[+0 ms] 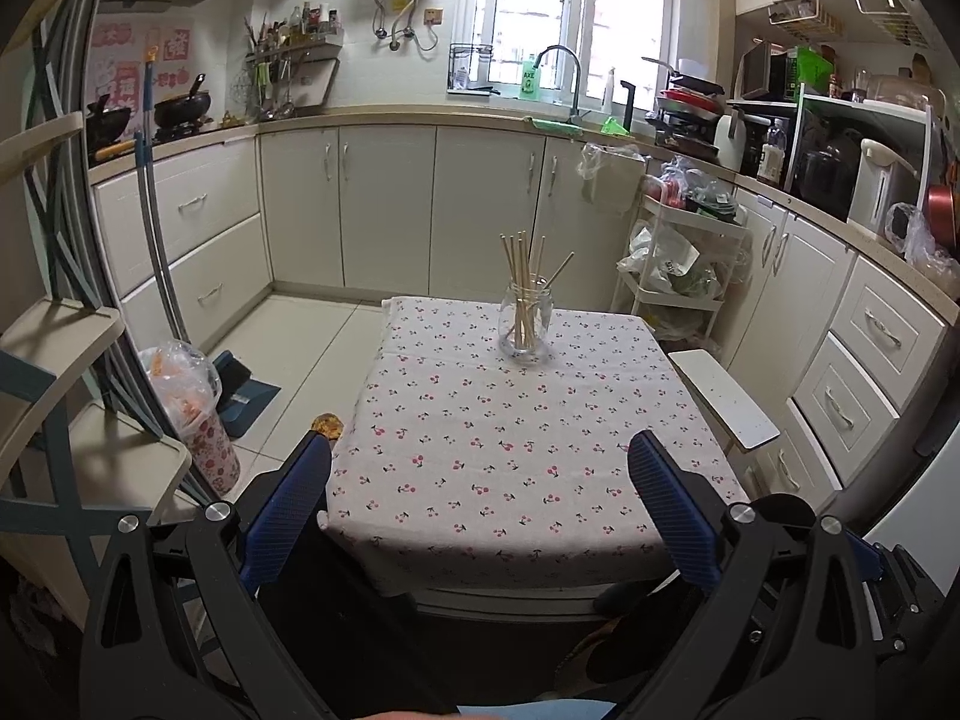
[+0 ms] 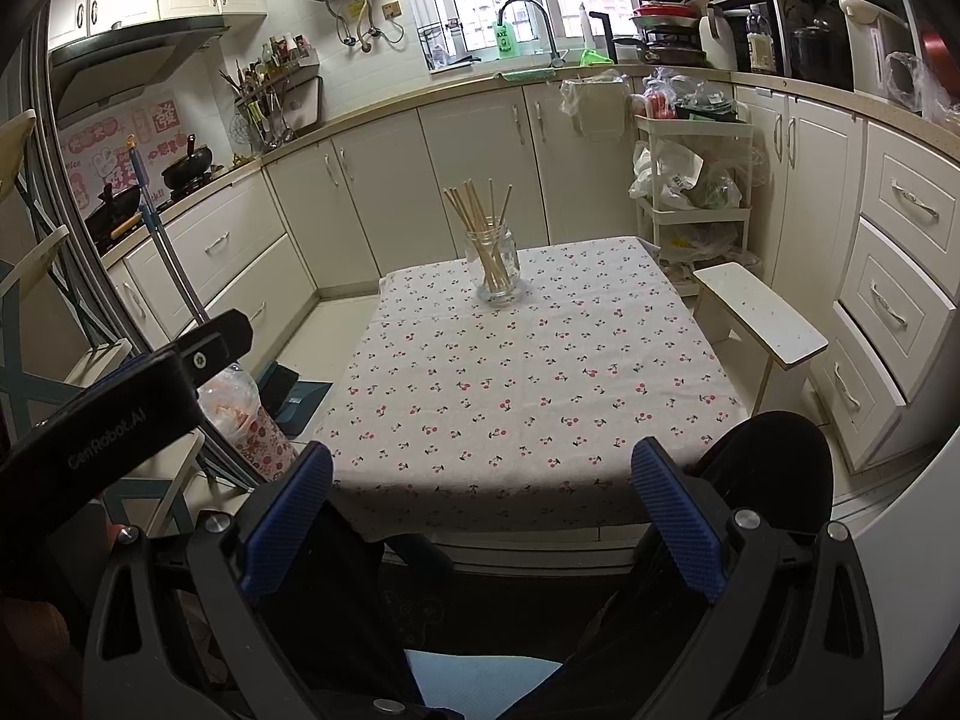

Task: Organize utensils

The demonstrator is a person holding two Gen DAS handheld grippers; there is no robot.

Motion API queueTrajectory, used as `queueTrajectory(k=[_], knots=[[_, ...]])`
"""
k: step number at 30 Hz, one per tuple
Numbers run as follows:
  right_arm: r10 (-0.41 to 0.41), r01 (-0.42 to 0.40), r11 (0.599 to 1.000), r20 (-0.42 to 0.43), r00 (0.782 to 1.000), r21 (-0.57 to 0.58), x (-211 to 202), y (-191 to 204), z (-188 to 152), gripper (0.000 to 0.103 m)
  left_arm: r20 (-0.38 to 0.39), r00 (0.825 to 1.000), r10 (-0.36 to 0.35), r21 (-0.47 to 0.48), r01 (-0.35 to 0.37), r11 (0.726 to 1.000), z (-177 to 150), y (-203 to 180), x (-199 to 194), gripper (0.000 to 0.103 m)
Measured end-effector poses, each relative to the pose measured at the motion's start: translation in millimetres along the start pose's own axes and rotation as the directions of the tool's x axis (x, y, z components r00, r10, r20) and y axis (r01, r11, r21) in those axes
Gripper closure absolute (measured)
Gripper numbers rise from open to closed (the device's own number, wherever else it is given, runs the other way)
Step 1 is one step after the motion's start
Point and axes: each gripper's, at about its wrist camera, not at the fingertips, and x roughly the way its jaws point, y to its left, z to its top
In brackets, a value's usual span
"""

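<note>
A clear glass jar stands near the far edge of a small table covered with a cherry-print cloth. Several wooden chopsticks stand upright in the jar, fanned out above its mouth. My left gripper hangs open over the near edge of the table, nothing between its blue fingers. My right gripper is open too, held back at the near table edge, far from the jar. The body of the left gripper shows at the left of the right wrist view.
A white stool stands right of the table. A white trolley with bags sits behind it. A floral bin with a plastic bag and a dustpan lie on the floor at left. Cabinets ring the room.
</note>
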Motion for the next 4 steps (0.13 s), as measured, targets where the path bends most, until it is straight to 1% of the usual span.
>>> queueTrajectory(k=[4], knots=[[0.002,-0.002,1.000,-0.001,1.000,-0.002,0.0,-0.3,0.3,0.007,-0.003,1.000,0.003,-0.012,-0.003,1.000,-1.2,5.8,-0.3,0.008]])
